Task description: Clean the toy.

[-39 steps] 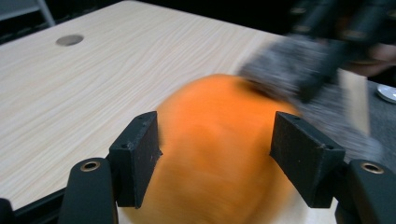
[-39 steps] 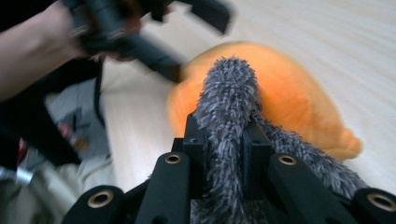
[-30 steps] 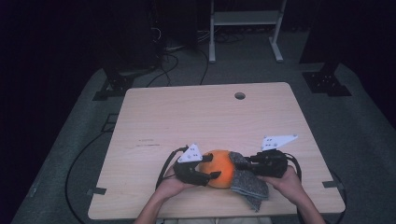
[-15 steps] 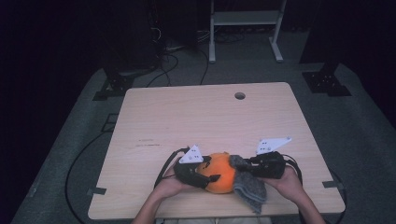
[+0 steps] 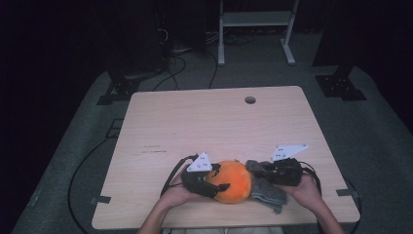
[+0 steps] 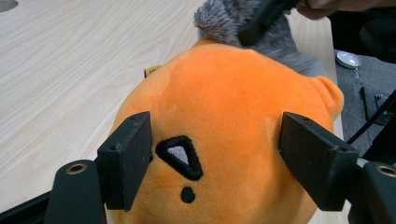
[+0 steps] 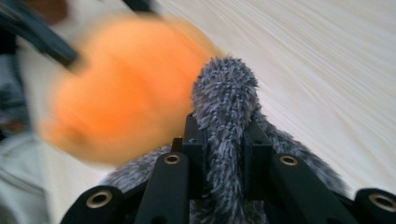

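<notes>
An orange plush toy (image 5: 236,180) with a black-stitched face (image 6: 180,158) lies near the table's front edge. A grey fuzzy part (image 5: 270,192) sticks out of it on the right. My left gripper (image 5: 219,178) comes in from the left. Its jaws have just been opening, with the round orange head (image 6: 224,93) between them and the pads (image 6: 126,158) still touching both sides. My right gripper (image 5: 263,170) is shut on the grey fuzzy tuft (image 7: 224,88), which pokes up between its jaws (image 7: 224,135). The orange body (image 7: 126,98) is blurred behind it.
The light wooden table (image 5: 195,122) has a small round hole (image 5: 250,100) at the back. Cables (image 5: 170,73) and a white metal stand (image 5: 253,29) are on the dark floor beyond. Both forearms enter over the front edge.
</notes>
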`<state>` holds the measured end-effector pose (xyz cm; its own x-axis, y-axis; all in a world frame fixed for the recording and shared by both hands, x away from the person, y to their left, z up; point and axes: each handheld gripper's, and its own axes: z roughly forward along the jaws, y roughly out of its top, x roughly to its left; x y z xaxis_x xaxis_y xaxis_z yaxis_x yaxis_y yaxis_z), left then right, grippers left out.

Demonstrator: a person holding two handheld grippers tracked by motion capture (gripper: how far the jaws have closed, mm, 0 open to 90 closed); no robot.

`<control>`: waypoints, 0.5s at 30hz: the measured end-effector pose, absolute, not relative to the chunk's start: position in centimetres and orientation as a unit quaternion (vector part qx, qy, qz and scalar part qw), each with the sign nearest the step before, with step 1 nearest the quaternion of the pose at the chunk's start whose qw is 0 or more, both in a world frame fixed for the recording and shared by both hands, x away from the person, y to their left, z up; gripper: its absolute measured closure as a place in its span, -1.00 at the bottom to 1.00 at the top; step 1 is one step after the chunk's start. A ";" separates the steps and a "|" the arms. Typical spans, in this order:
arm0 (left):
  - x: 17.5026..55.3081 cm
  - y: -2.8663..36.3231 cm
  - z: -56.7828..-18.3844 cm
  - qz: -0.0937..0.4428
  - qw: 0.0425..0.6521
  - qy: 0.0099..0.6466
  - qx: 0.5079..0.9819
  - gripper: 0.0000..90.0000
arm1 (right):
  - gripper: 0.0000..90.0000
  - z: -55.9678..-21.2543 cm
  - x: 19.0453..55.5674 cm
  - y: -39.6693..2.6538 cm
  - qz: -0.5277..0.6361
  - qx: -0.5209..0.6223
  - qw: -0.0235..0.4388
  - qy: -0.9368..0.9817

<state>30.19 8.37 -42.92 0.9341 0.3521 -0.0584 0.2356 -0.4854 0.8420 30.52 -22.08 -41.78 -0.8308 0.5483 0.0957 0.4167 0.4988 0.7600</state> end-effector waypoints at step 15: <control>30.2 8.1 -42.7 0.065 0.477 0.172 0.860 -0.46 | 0.20 -43.3 30.2 -30.4 0.406 0.373 0.117 0.826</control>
